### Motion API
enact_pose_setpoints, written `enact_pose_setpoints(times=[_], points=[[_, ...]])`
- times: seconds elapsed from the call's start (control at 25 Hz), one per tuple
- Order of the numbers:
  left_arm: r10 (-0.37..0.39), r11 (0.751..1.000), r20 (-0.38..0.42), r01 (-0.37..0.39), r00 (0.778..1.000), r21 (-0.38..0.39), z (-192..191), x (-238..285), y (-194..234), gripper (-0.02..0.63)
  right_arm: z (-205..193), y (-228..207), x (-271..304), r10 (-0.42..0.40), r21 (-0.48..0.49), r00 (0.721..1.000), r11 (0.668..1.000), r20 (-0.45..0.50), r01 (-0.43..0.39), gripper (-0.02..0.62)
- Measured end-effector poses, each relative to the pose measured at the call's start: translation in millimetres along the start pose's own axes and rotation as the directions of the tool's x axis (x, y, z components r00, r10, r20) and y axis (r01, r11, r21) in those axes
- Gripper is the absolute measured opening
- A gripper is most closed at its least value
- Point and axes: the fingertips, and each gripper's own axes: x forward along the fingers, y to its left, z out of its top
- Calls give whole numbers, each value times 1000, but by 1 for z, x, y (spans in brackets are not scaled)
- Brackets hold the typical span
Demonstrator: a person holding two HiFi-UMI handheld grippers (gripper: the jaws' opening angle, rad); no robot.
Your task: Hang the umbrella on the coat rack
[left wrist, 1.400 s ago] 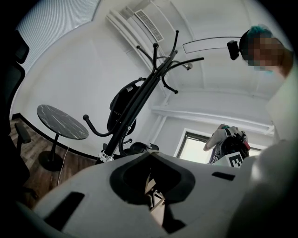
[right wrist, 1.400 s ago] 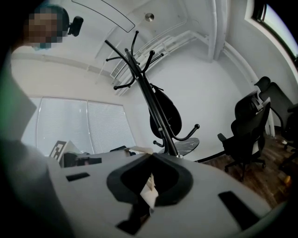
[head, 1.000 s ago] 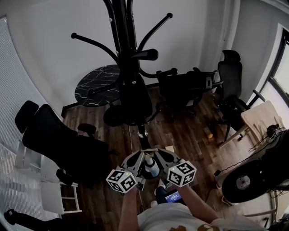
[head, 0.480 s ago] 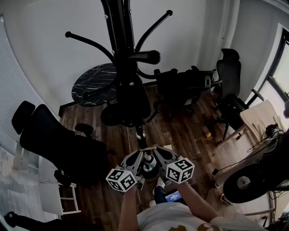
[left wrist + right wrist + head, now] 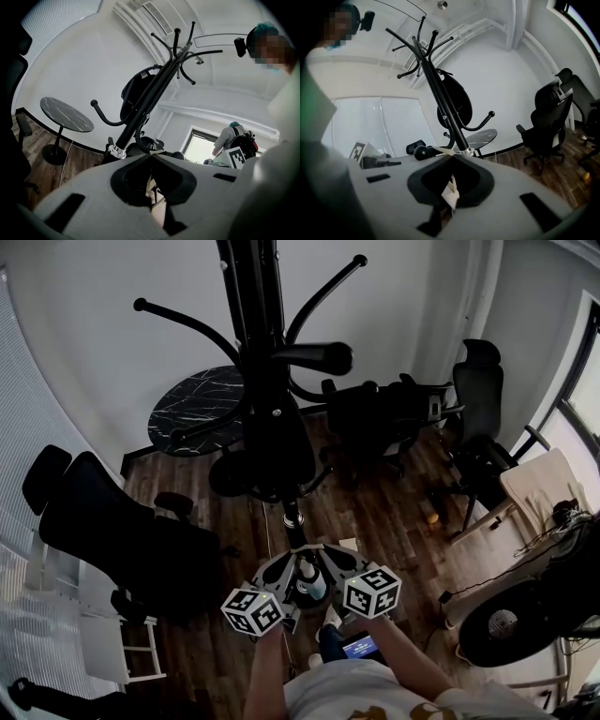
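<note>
The black coat rack (image 5: 251,296) is seen close in front, its hooks spread overhead. A black oval bundle (image 5: 135,93) is hung against the pole from a loop higher up. It is judged to be the umbrella, though its form cannot be confirmed. If so, the hanging is taken as done and only a clean withdrawal is called for. If not, the umbrella must first be found, since none is shown elsewhere. The left gripper (image 5: 151,157) and right gripper (image 5: 451,157) are held close together, low beside the pole, each with its jaws pressed together and nothing recognisable pinched between them. A silver collar (image 5: 292,517) is seen on the pole just above them. The rack's base is hidden beneath the grippers, and a whitish object (image 5: 312,589) there cannot be identified.
</note>
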Motion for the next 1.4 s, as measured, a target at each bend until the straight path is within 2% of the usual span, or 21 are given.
enact_pose_setpoints(times=[0.8,1.0,1.4], points=[[16,1000,-54,-16,998,0,-6,17,27,20,-5,-19,30,0,-6,999,1000,-42,-1,15],[22,1000,-71,-21,997,12,-7,22,36,20,-9,-21,38,25,1,999,1000,-48,-25,15],[35,999,-83,-33,996,29,-1,31,46,20,-5,-29,52,23,-10,998,1000,-58,-23,15]])
